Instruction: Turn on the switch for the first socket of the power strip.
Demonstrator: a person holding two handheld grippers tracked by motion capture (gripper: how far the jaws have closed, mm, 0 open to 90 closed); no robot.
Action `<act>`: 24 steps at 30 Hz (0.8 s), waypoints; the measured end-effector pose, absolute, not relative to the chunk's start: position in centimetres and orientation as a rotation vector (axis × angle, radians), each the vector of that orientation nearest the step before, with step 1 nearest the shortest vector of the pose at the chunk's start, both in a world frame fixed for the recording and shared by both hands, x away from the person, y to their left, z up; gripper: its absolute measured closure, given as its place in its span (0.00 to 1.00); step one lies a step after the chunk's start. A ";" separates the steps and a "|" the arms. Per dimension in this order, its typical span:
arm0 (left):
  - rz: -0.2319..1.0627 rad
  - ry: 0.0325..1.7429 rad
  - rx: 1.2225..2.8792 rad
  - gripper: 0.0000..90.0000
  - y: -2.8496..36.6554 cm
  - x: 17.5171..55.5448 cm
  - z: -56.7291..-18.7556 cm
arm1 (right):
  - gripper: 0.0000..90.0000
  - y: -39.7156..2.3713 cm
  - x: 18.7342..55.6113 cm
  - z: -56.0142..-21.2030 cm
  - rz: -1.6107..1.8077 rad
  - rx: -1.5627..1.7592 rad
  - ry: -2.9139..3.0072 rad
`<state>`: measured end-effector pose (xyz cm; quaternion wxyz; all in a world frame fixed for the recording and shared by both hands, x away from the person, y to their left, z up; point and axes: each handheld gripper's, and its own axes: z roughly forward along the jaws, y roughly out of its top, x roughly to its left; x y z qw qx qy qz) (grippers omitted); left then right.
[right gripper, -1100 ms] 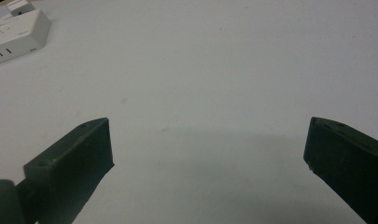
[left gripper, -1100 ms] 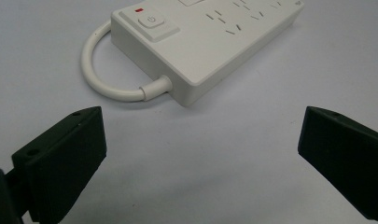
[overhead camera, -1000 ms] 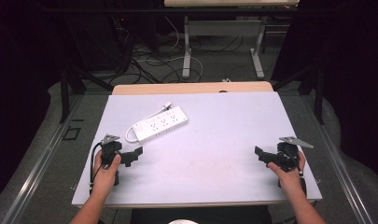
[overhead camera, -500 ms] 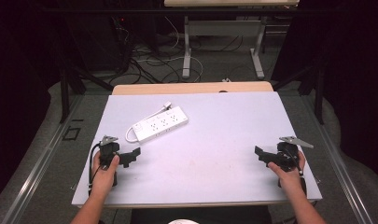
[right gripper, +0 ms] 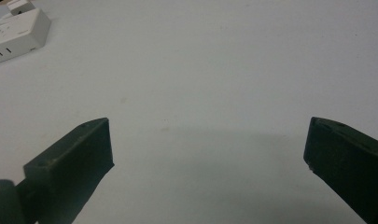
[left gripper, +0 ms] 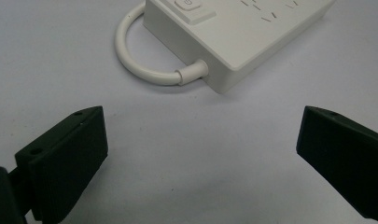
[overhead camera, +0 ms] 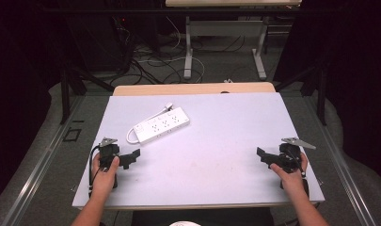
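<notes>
A white power strip [overhead camera: 162, 125] lies on the white tabletop [overhead camera: 216, 136], left of centre, with its short white cord [overhead camera: 131, 137] looped at its near end. My left gripper [overhead camera: 131, 157] rests near the front left corner, open, a short way in front of the strip. In the left gripper view the strip's switch end [left gripper: 233, 37] and cord loop [left gripper: 144, 65] lie just beyond the wide-apart jaws. My right gripper [overhead camera: 264, 157] rests near the front right edge, open and holding nothing. The right gripper view has the strip's far end [right gripper: 14, 35] at its upper left.
A wooden table edge [overhead camera: 193, 88] sits behind the white top. Beyond it stand table legs [overhead camera: 189, 52] and tangled cables [overhead camera: 146, 61] on the floor. Dark curtains close in both sides.
</notes>
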<state>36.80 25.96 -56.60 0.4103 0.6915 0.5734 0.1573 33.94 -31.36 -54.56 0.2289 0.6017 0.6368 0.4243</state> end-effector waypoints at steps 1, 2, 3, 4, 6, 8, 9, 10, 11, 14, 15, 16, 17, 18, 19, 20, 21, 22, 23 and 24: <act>0.393 1.444 1.747 0.02 26.0 36.8 -56.6 | 0.01 -31.4 33.9 -54.6 1.168 1.656 1.753; 0.391 1.443 1.751 0.02 26.0 36.8 -56.6 | 0.01 -31.4 33.9 -54.6 1.168 1.655 1.752; 0.391 1.442 1.752 0.02 26.0 36.8 -56.6 | 0.01 -31.4 33.9 -54.5 1.158 1.659 1.760; 0.392 1.441 1.751 0.02 25.9 36.8 -56.6 | 0.01 -31.4 33.9 -54.5 1.158 1.658 1.760; 0.390 1.441 1.751 0.02 25.9 36.8 -56.6 | 0.01 -31.3 33.9 -54.6 1.167 1.654 1.753; 0.395 1.439 1.746 0.02 25.9 36.8 -56.6 | 0.01 -31.4 33.9 -54.6 1.168 1.656 1.754; 0.394 1.439 1.747 0.02 25.9 36.8 -56.6 | 0.01 -31.3 33.9 -54.6 1.167 1.655 1.755; 0.394 1.439 1.747 0.02 25.9 36.8 -56.6 | 0.01 -31.3 34.0 -54.6 1.166 1.654 1.754; 0.390 1.440 1.753 0.02 25.9 36.8 -56.6 | 0.01 -31.3 34.0 -54.6 1.168 1.651 1.742; 0.391 1.441 1.751 0.02 25.9 36.8 -56.6 | 0.01 -31.3 34.0 -54.6 1.168 1.652 1.743; 0.391 1.441 1.752 0.02 25.9 36.8 -56.6 | 0.01 -31.3 34.0 -54.6 1.168 1.651 1.745; 0.392 1.442 1.752 0.02 25.9 36.8 -56.6 | 0.01 -31.3 34.0 -54.6 1.168 1.650 1.745; 0.390 1.442 1.751 0.02 25.9 36.8 -56.6 | 0.01 -31.4 33.9 -54.5 1.158 1.654 1.759; 0.396 1.442 1.746 0.02 25.9 36.8 -56.6 | 0.01 -31.4 33.9 -54.5 1.160 1.654 1.758; 0.396 1.442 1.745 0.02 25.8 36.8 -56.6 | 0.01 -31.4 34.0 -54.5 1.158 1.646 1.760; 0.397 1.443 1.744 0.02 25.8 36.8 -56.6 | 0.01 -31.4 33.9 -54.5 1.157 1.651 1.763; 0.396 1.443 1.744 0.02 25.8 36.8 -56.6 | 0.01 -31.4 33.9 -54.6 1.169 1.649 1.756; 0.397 1.443 1.744 0.02 25.8 36.8 -56.6 | 0.01 -31.4 33.9 -54.6 1.169 1.649 1.756; 0.391 1.444 1.752 0.02 25.9 36.8 -56.6 | 0.01 -31.4 33.9 -54.6 1.169 1.651 1.755; 0.397 1.441 1.743 0.02 25.8 36.8 -56.6 | 0.01 -31.5 33.9 -54.6 1.170 1.651 1.755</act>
